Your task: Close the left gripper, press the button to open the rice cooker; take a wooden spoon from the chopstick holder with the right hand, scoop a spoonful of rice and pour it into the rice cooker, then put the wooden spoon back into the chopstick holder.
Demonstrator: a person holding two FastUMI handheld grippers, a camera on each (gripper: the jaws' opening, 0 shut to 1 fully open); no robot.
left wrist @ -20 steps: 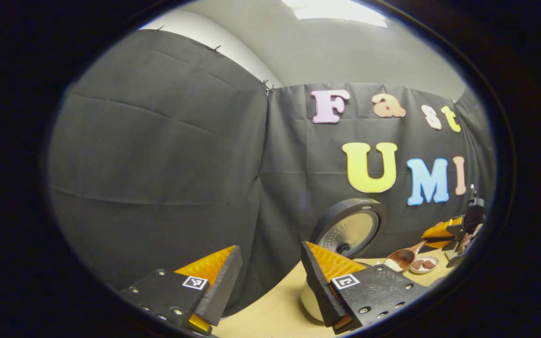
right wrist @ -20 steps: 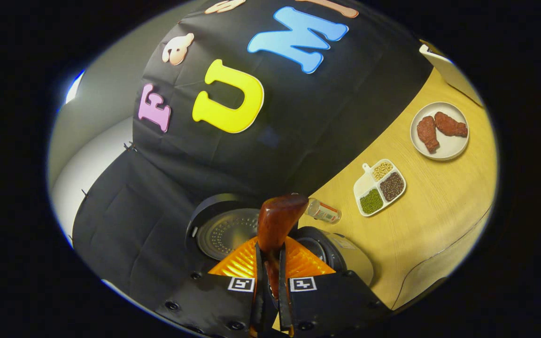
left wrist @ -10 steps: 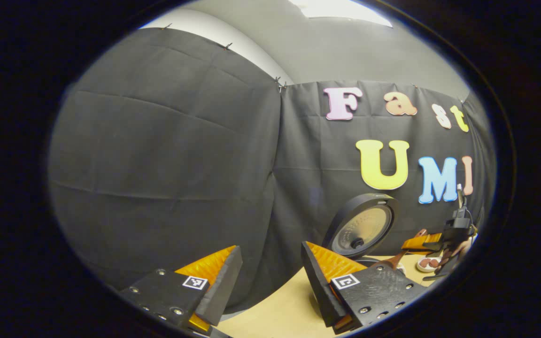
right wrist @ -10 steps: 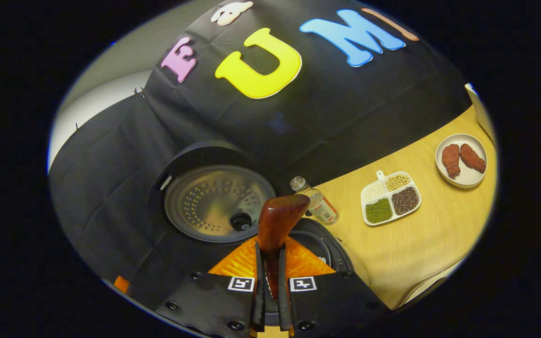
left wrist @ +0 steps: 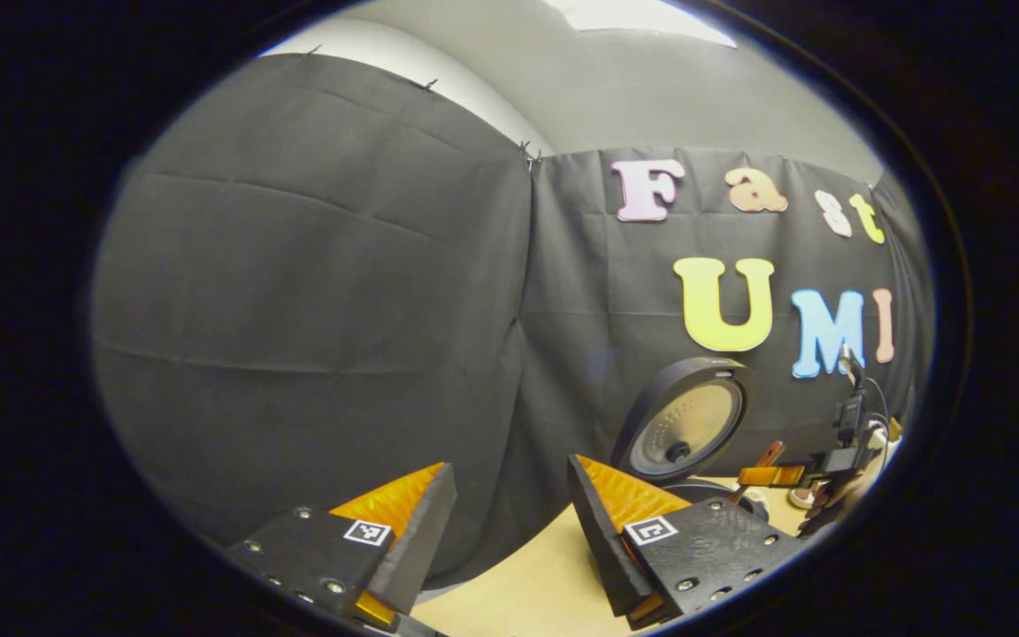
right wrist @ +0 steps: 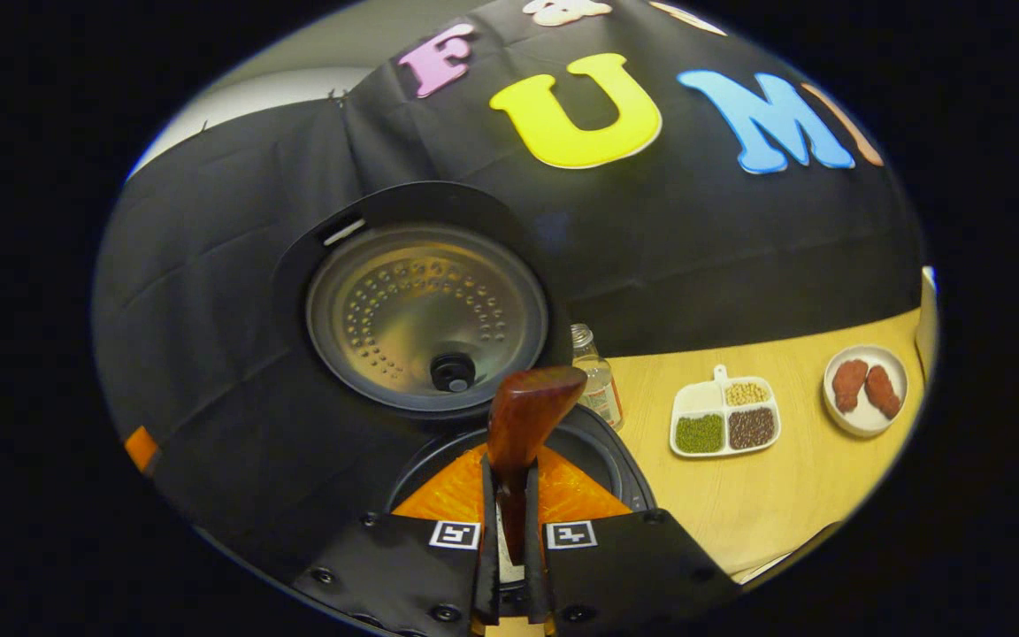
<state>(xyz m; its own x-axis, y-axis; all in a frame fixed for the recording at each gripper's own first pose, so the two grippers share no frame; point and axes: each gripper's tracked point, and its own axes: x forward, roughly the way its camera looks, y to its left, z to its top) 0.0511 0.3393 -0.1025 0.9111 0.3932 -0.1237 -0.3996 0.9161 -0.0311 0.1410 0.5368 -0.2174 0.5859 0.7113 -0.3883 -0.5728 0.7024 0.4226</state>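
In the right gripper view my right gripper (right wrist: 514,522) is shut on the handle of the wooden spoon (right wrist: 532,407). The spoon's brown head stands just over the rice cooker's open pot (right wrist: 598,447), and its hollow side is hidden. The cooker's lid (right wrist: 425,318) stands upright behind it, metal inner plate facing me. In the left gripper view my left gripper (left wrist: 509,482) is open and holds nothing, low at the table's left end. Farther right there stand the raised lid (left wrist: 686,420) and the right gripper (left wrist: 792,476) with the spoon handle (left wrist: 770,453).
A small glass bottle (right wrist: 596,376) stands right beside the cooker. Farther right on the wooden table (right wrist: 766,504) lie a white divided dish (right wrist: 724,416) of beans and grains and a white plate (right wrist: 866,389) with two brown pieces of meat.
The right gripper has carried the spoon in over the cooker's pot and rolled level, so the lid looms larger. The left gripper stayed open and swung slightly left.
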